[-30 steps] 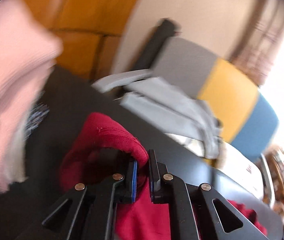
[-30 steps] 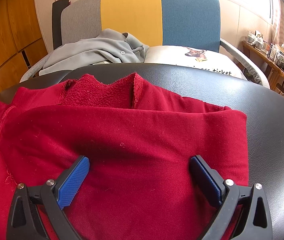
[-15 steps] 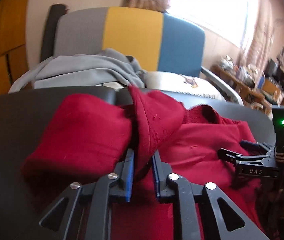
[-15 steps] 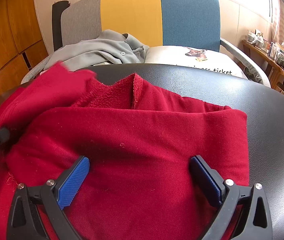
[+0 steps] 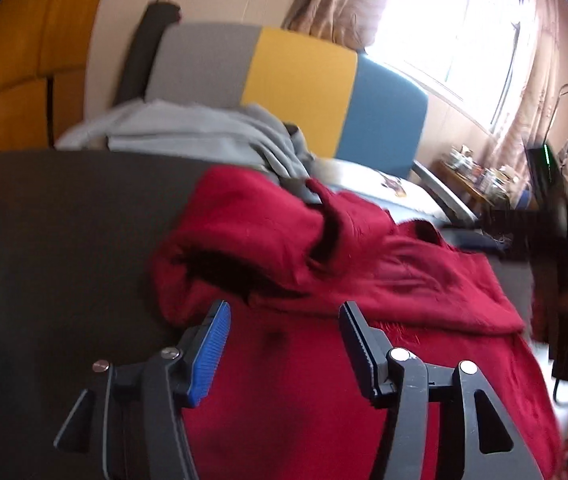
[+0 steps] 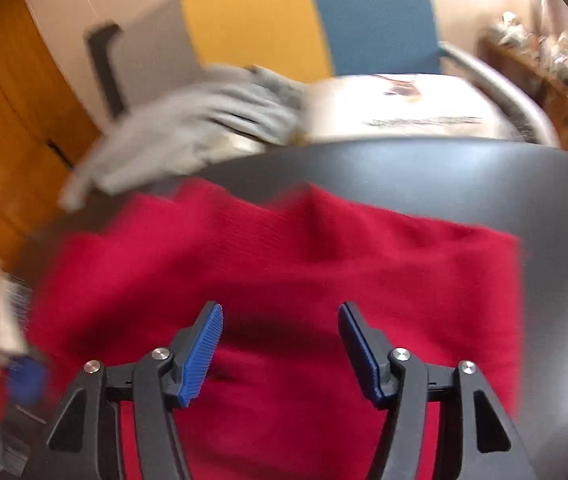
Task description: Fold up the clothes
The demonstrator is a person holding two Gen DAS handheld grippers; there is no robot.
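The red garment [image 6: 284,272] is seen as soft, matt knitted cloth — slightly fuzzy. The counter [image 6: 464,184] is covered in black leather-like material with a dull sheen. The chair [image 5: 296,68] is upholstered in matt woven fabric. Ribbed blue pads [image 5: 210,354] are fitted on matt black plastic — silver metal screws are set in it.

So the sweater [image 6: 284,280] is lying on the table [image 6: 524,200], bunched up toward its left side. Behind the table there's an armchair [image 5: 296,80] with a hoodie [image 5: 204,132] piled on its seat to the left and a cushion [image 6: 404,112] to the right. Cluttered shelf [image 5: 480,172] off to the far right, under the window [image 5: 464,40].
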